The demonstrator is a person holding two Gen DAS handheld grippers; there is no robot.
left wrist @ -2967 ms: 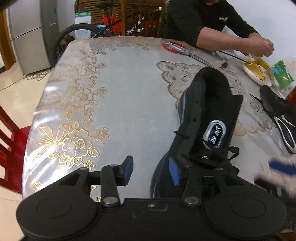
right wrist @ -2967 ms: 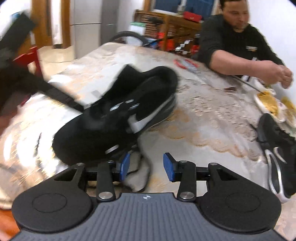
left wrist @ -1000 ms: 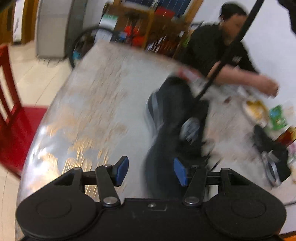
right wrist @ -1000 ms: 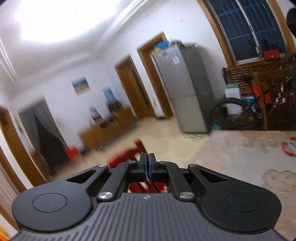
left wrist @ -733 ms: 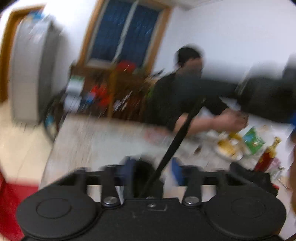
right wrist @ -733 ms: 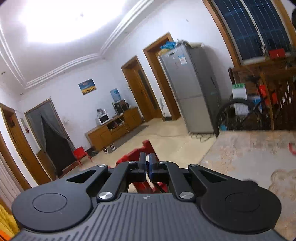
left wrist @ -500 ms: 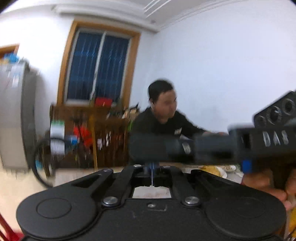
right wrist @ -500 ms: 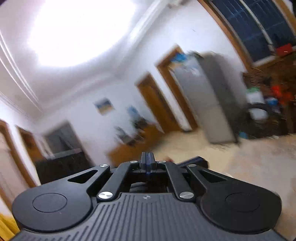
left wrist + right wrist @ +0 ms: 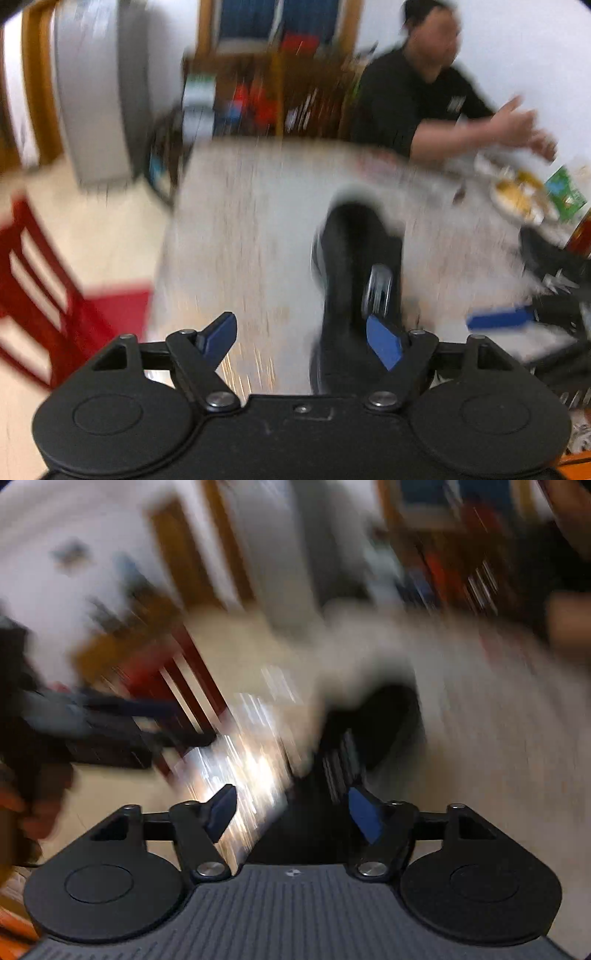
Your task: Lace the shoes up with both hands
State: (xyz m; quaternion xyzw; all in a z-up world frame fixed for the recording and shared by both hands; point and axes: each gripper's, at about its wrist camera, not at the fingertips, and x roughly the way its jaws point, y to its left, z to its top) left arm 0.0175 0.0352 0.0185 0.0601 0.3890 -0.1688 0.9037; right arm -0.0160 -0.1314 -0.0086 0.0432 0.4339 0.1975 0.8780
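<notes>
A black shoe (image 9: 356, 258) with a silver tongue label lies on the patterned table (image 9: 251, 221), toe toward me, blurred by motion. My left gripper (image 9: 301, 338) is open just above the near end of the shoe, nothing between its blue pads. In the right wrist view the same shoe (image 9: 373, 727) shows as a dark blur ahead, and my right gripper (image 9: 293, 812) is open over its near end, holding nothing. The right gripper's blue pad (image 9: 496, 319) appears at the right edge of the left wrist view. No lace can be made out.
A second black shoe (image 9: 554, 258) lies at the table's right. A person in black (image 9: 417, 96) sits at the far side by a plate of food (image 9: 521, 199). A red chair (image 9: 40, 295) stands left of the table; a fridge (image 9: 92, 96) is behind.
Both grippers were shut and raised toward the room half a second ago. Now both are open and swung back down over the black shoe.
</notes>
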